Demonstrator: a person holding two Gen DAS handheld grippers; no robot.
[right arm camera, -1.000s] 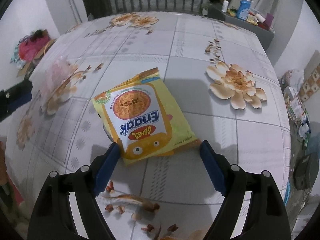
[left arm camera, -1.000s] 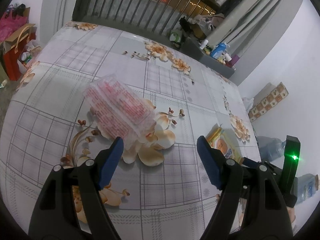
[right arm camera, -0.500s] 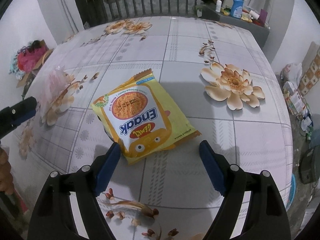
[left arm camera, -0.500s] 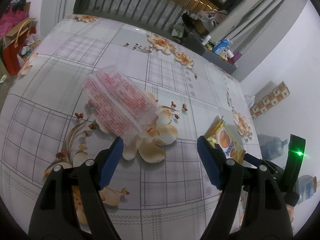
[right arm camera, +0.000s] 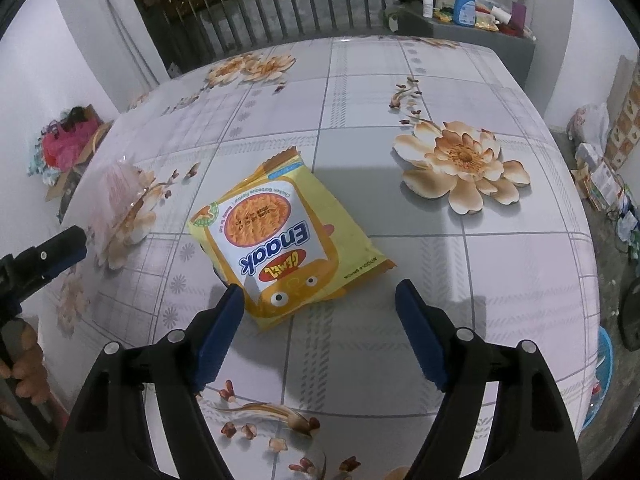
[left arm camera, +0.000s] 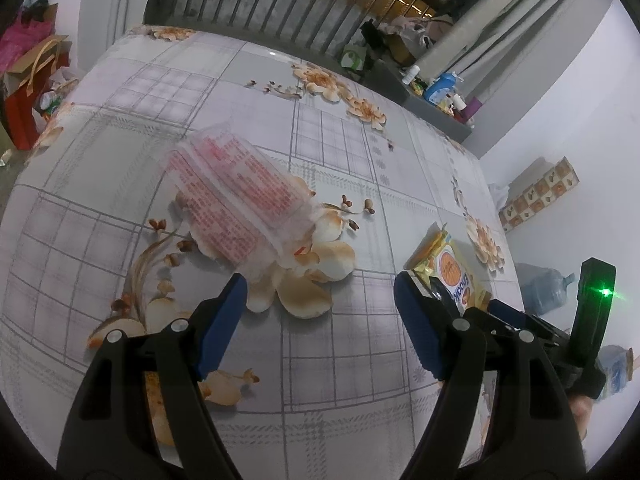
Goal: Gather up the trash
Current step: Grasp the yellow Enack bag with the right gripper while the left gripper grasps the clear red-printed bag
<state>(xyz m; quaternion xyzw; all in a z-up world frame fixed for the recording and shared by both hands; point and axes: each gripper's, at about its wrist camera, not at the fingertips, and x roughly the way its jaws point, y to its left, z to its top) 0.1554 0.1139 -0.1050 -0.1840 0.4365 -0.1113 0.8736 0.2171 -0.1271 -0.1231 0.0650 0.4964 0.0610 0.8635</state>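
Table: broad top under a glossy cloth (right arm camera: 480, 280) printed with grey checks and orange flowers; railing and curtains beyond its far edge.

Snack packet: yellow noodle packet (right arm camera: 280, 248), flat on the cloth near the table's middle in the right wrist view, print upside down to the camera, crimped end pointing away. In the left wrist view the same packet (left arm camera: 452, 268) lies off to the right, partly behind the right finger of that gripper.

Clear wrapper: crumpled see-through plastic wrapper (left arm camera: 236, 196) with red print, lying over a printed flower ahead of the left gripper. From the right wrist view it shows faintly (right arm camera: 120, 196) at the table's left side, well apart from the packet.

Left gripper: (left arm camera: 320, 296) jaws spread wide, nothing between them, only bare cloth. The left blue pad sits just short of the wrapper's near end; contact cannot be told. Its tip also shows at the left edge of the right wrist view (right arm camera: 52, 254).

Right gripper: (right arm camera: 320, 300) jaws wide apart but just closing in a little. The packet's near corner lies between the tips, the left pad just beside its edge, the right pad clear of it. No grip on it.

Hand: fingers (right arm camera: 24, 368) wrapped round the left gripper's handle at the left edge.

Surroundings: grey shelf with bottles (right arm camera: 464, 0) past the far corner; bags (left arm camera: 28, 80) on the floor to the left.
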